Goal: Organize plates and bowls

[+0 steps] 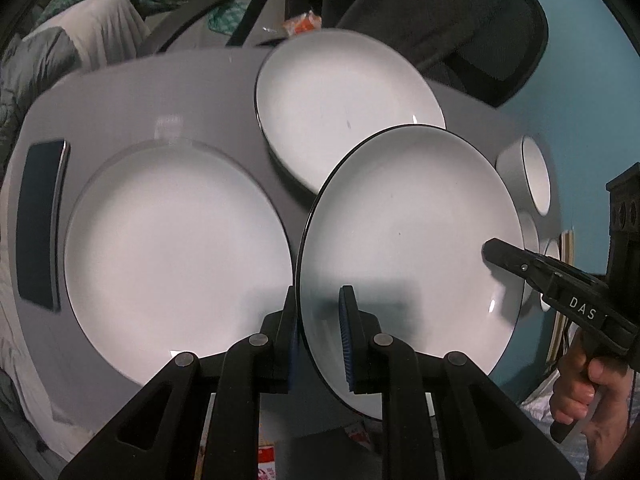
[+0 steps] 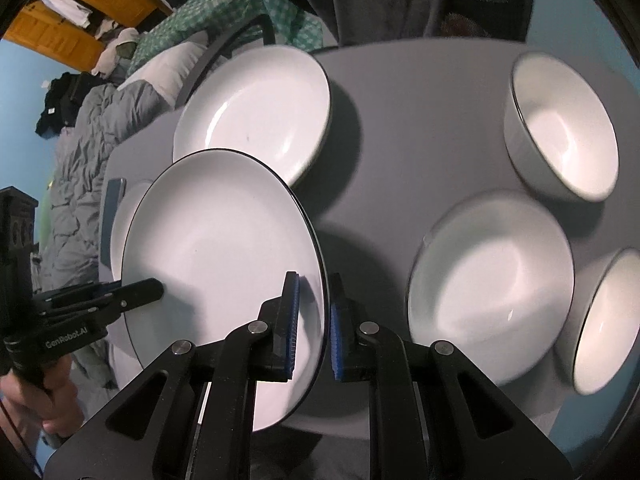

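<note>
A white plate with a thin dark rim [image 1: 408, 240] [image 2: 224, 240] hangs tilted above the grey table [image 1: 120, 100], carried by both grippers. My left gripper [image 1: 320, 300] [image 2: 148, 290] is shut on the plate's left rim, its blue pads on either face. On the opposite rim my right gripper [image 2: 312, 288] [image 1: 496, 254] is shut in the same way. A large flat plate [image 1: 172, 256] lies on the table below left, partly hidden in the right wrist view. A deeper plate [image 1: 344, 108] [image 2: 260, 112] sits farther back. Three white bowls [image 2: 560, 128] [image 2: 492, 288] [image 2: 608, 320] stand on the right.
A dark phone [image 1: 42, 224] [image 2: 114, 216] lies at the table's left edge beside the large plate. A dark office chair [image 1: 460, 20] stands behind the table. Bedding and clothes [image 2: 88, 136] lie beyond the left side. A hand [image 1: 580, 384] grips the right tool's handle.
</note>
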{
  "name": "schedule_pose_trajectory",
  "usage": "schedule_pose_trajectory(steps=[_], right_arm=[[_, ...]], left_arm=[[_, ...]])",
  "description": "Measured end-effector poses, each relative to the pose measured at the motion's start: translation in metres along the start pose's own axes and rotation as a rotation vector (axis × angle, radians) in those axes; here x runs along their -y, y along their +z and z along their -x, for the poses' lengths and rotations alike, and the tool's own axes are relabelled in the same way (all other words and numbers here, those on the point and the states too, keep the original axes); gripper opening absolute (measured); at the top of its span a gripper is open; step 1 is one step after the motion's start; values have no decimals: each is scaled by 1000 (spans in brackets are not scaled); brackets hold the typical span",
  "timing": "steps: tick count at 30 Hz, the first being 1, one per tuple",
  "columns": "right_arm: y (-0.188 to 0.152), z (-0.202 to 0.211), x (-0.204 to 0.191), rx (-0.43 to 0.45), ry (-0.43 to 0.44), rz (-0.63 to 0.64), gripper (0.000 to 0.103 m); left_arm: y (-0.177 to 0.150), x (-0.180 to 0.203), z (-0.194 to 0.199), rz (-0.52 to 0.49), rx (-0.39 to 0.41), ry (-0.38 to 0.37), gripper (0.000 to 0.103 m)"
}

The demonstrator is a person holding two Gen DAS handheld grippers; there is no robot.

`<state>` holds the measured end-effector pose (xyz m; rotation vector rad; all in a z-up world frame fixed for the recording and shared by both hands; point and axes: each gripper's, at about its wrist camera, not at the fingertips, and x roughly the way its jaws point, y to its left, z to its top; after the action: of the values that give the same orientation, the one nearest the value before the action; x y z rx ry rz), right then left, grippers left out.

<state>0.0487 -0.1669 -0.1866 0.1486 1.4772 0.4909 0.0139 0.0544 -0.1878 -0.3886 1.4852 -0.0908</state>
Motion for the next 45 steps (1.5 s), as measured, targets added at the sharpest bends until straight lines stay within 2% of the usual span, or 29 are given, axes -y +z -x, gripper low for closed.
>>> schedule_pose_trajectory(steps=[14,23,34,45], right_arm=[[77,-29,-17,-11,26,23,13],[108,-45,-8,-41,46,22,13],[118,-57,-3,-84,43,9,13],[120,-56,-2,-88,23,11,14]], left_arm=[[78,-17,-7,27,29,45,18],[115,-20,-26,49,17,85,18],[123,-24,-40,55,-28,109,19],[121,-24,-45,52,-30,108,19]])
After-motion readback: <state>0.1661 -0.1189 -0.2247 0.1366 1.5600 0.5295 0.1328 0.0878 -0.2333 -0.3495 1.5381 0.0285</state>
